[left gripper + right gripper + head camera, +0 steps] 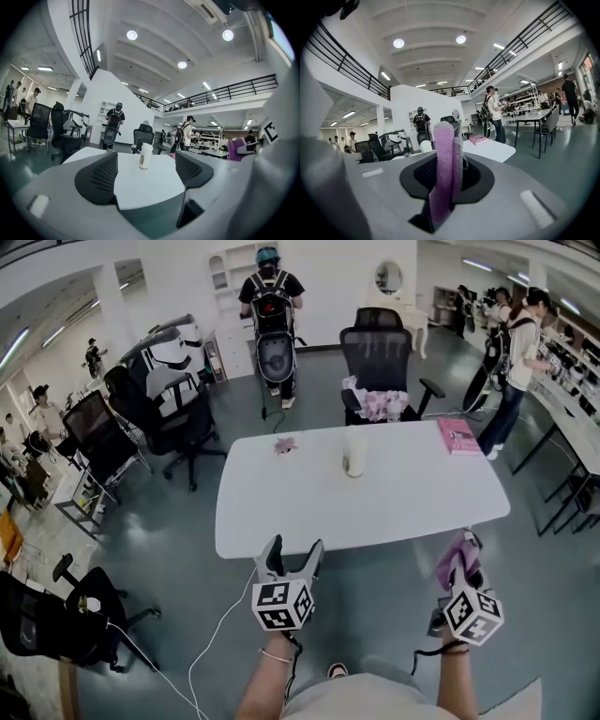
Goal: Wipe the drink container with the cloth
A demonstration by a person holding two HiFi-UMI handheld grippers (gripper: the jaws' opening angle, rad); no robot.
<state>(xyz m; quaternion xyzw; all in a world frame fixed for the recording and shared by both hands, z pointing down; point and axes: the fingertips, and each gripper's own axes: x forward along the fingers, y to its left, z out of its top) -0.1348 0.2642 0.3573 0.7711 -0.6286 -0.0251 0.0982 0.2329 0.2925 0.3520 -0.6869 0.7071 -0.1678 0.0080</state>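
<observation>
left gripper (295,562): jaws apart, empty, free to steady cup (355,454)
right gripper (466,559): jaws clamped on cloth (443,168), wipe-ready

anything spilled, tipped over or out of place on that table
Nothing stands out. The drink container stands upright on the white table with no spill visible around it. A pink book lies flat near the table's far right corner, and the purple cloth is clamped in the right gripper.
</observation>
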